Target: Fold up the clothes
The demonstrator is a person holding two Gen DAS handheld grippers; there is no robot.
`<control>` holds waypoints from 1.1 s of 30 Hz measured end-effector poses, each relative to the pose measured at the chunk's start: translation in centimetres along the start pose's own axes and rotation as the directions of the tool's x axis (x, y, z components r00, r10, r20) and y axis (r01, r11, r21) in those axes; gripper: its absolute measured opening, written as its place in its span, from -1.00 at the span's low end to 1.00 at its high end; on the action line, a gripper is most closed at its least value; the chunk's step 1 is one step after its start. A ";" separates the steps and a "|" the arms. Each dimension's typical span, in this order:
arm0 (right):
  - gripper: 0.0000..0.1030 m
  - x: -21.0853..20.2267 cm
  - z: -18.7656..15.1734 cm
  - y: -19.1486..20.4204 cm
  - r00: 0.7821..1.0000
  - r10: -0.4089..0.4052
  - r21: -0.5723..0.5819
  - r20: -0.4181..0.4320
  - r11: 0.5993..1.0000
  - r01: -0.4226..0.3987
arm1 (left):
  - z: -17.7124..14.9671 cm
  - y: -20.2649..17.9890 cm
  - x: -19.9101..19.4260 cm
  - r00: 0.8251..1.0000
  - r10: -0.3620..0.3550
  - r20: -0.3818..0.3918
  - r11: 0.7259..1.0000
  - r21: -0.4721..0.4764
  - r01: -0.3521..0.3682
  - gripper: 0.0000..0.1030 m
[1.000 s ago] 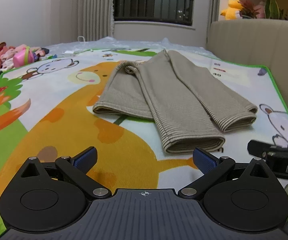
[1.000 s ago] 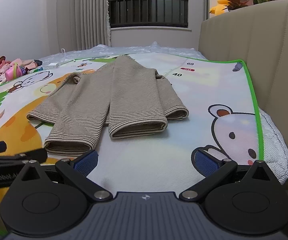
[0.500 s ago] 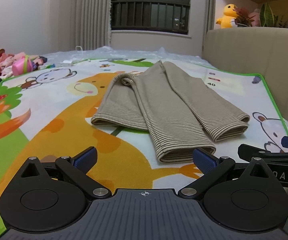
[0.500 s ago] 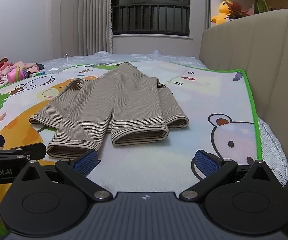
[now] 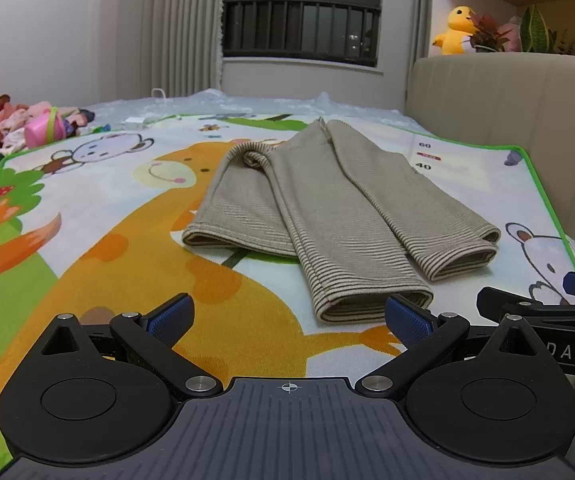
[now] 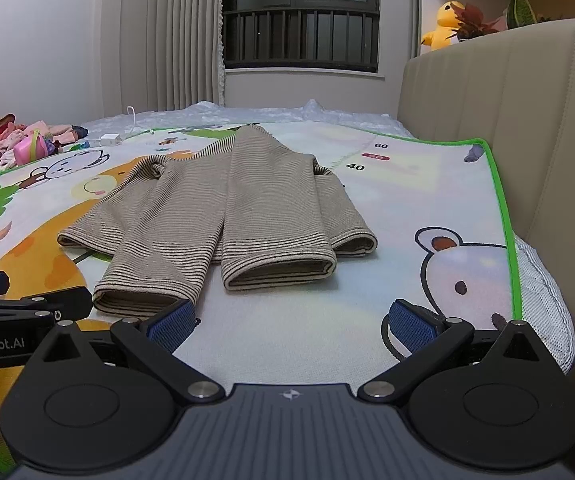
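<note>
A beige striped garment (image 5: 327, 216) (image 6: 231, 212) lies flat on a cartoon play mat (image 5: 87, 240) (image 6: 367, 320), its sleeves folded in over the body and the cuffs pointing toward me. My left gripper (image 5: 287, 318) hovers open just short of the nearest cuff, nothing between its blue pads. My right gripper (image 6: 291, 322) is open too, low over the mat in front of the right-hand cuff. Each gripper shows at the edge of the other's view.
A beige padded headboard (image 6: 507, 120) runs along the right side. A pile of colourful clothes (image 5: 19, 128) sits at the far left. A yellow plush toy (image 5: 453, 26) and plants stand on the ledge. White charger (image 6: 109, 139) lies past the mat.
Both grippers have tilted up and drawn back slightly, so the garment sits lower and farther in view. Both stay open; the garment has not moved.
</note>
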State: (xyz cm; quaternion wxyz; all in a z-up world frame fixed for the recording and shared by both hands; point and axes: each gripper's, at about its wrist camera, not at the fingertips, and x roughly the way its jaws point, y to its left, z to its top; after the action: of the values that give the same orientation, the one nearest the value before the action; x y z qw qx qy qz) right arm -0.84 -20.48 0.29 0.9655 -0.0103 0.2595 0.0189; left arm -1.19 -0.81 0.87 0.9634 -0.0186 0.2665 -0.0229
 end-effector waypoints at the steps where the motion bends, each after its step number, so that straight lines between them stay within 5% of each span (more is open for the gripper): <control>1: 1.00 0.0 0.0 0.0 1.000 0.000 0.000 0.000 1.000 0.000 | 0.0 0.0 0.0 1.000 0.000 -0.001 1.000 0.000 0.000 1.00; 33: 1.00 1.2 -0.4 -0.7 1.000 -0.005 0.029 -0.016 1.000 0.005 | 0.1 0.3 1.7 0.997 -0.056 -0.047 0.998 -0.014 0.056 1.00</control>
State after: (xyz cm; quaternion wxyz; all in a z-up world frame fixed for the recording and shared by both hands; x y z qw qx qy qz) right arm 0.02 -21.20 -0.65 0.9635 0.0030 0.2673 0.0126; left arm 0.39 -0.59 0.08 0.9557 -0.0316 0.2886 -0.0487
